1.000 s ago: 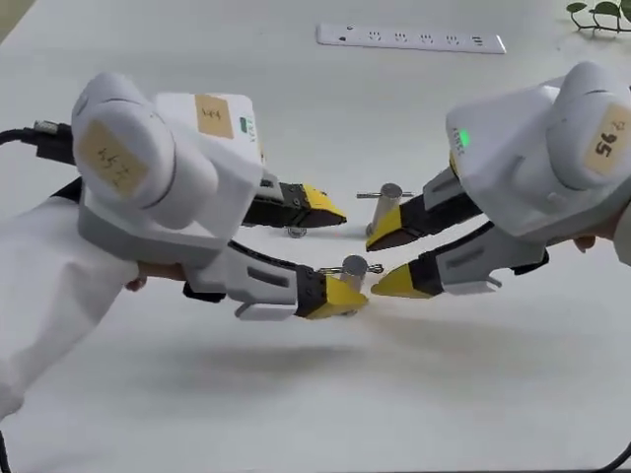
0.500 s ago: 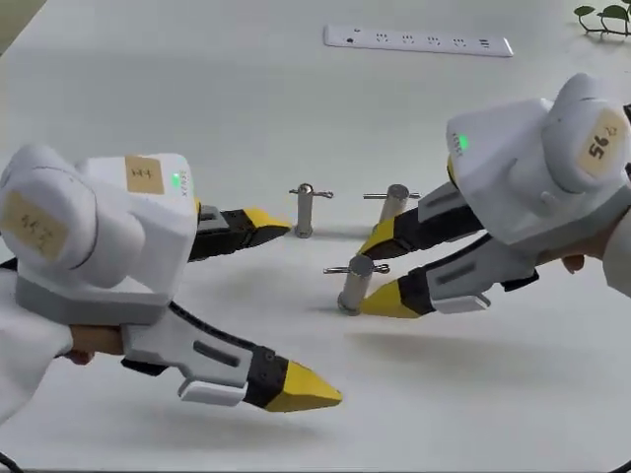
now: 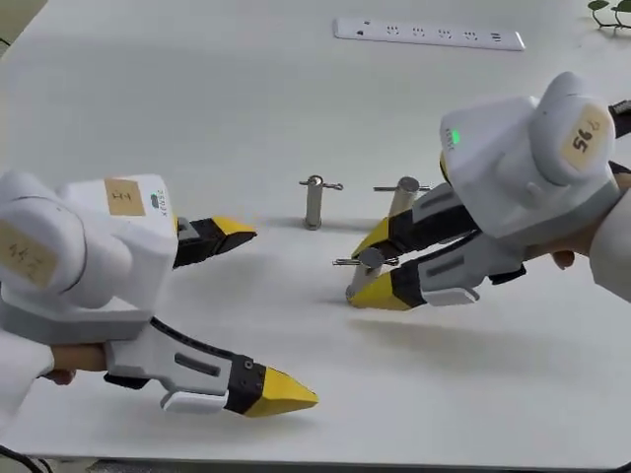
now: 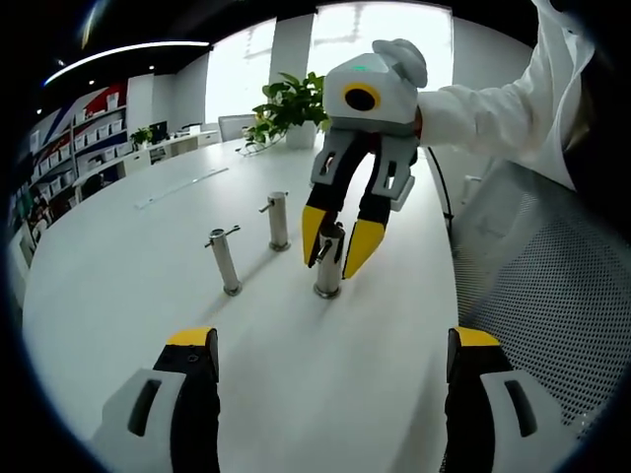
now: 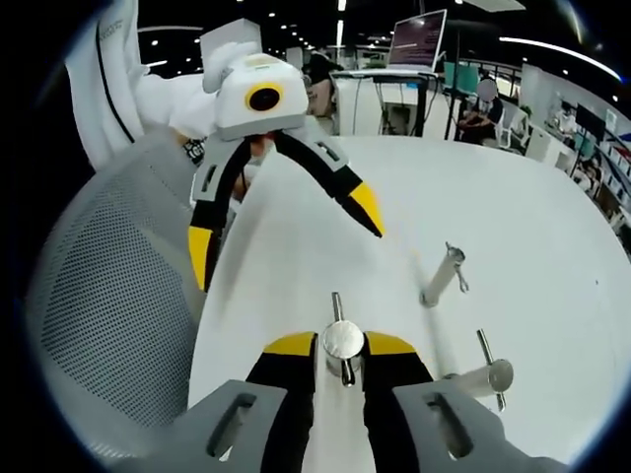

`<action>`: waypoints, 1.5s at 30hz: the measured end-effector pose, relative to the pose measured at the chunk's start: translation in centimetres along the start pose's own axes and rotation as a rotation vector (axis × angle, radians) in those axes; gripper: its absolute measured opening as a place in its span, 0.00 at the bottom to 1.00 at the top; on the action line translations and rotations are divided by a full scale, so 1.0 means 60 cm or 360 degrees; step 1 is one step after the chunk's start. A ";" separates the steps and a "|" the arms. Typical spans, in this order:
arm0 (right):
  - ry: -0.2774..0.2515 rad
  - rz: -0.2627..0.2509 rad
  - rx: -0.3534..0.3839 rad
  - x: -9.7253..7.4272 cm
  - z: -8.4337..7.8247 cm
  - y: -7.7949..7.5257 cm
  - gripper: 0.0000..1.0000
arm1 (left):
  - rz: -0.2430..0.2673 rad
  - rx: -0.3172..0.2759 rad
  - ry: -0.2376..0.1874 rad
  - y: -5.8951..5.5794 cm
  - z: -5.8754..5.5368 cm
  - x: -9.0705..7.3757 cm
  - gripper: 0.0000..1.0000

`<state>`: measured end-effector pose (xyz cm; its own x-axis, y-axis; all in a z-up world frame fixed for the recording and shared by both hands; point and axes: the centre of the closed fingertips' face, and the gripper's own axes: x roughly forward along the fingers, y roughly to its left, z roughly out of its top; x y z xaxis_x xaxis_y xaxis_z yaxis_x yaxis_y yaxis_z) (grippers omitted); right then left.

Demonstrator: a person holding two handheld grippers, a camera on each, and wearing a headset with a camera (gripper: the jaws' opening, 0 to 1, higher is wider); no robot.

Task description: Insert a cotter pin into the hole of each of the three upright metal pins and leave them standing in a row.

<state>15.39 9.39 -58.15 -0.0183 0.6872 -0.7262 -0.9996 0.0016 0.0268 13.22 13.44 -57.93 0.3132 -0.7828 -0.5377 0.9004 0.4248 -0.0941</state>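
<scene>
Three upright metal pins stand on the white table, each with a cotter pin through its top: a left pin, a back right pin and a front pin. My right gripper is shut on the front pin, yellow pads against both its sides. My left gripper hangs open well to the left of the pins, holding nothing. In the left gripper view my own gripper faces the front pin, the right gripper and the other two pins.
A white power strip lies at the table's far edge, with plant leaves at the far right corner. A grey mesh chair stands beside the table. The table's near edge runs just below my left gripper.
My left gripper has drawn back from the front pin, leftward and toward the near edge, jaws wide. The right gripper's jaws have closed in on the front pin.
</scene>
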 end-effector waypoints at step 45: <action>0.0132 -0.0289 0.0055 -0.149 -0.110 -0.114 0.08 | 0.0088 -0.0241 -0.0049 0.015 0.000 -0.010 0.93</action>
<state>22.24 -1.55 -56.38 0.1593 0.6111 -0.7754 -0.9854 0.1461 -0.0873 13.84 14.27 -57.69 0.3719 -0.7690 -0.5199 0.8265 0.5293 -0.1915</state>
